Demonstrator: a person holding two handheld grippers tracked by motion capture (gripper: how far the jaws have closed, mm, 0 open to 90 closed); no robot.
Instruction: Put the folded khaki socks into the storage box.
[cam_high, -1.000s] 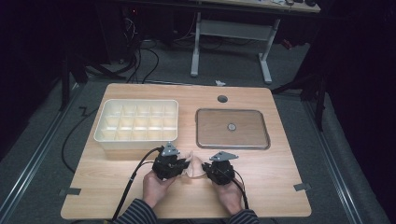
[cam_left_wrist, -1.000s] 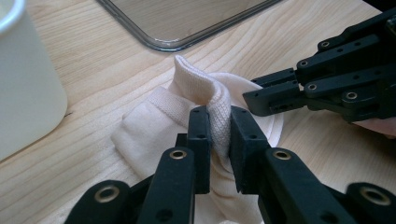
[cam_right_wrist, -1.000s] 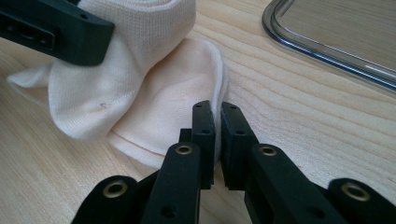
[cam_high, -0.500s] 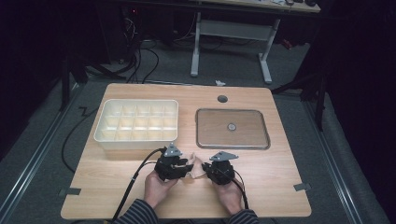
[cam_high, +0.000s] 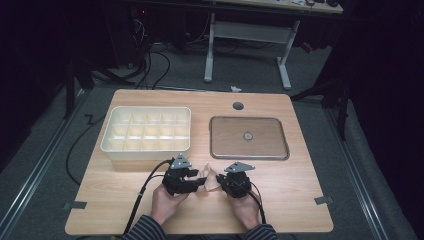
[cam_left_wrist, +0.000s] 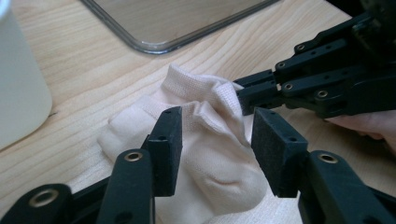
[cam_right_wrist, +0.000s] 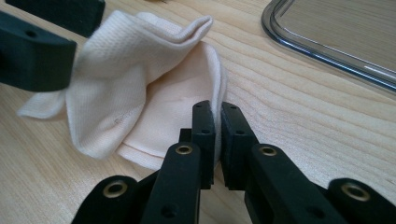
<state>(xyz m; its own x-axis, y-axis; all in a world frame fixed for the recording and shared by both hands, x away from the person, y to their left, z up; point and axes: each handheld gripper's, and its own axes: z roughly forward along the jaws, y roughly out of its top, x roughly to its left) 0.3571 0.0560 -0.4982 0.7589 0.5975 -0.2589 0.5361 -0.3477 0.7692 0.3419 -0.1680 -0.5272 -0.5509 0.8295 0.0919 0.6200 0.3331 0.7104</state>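
While the wooden table (cam_high: 300, 195) carries the compartment box (cam_high: 147, 131) and metal tray (cam_high: 248, 137) farther back, your pale sock (cam_left_wrist: 205, 140) lies crumpled at the near edge between your grippers. It looks soft, light and floppy. Your right gripper (cam_right_wrist: 217, 122) pinches its cuff edge; your left gripper (cam_left_wrist: 212, 140) straddles the body, jaws apart. Grab a thick fold there.

A fixed camera overhead looks forward and down across the whole table (cam_high: 300, 190). Two cameras ride low on the grippers, facing each other at close range; both catch the pale sock (cam_left_wrist: 205, 140) and tray (cam_right_wrist: 327, 32) edge.
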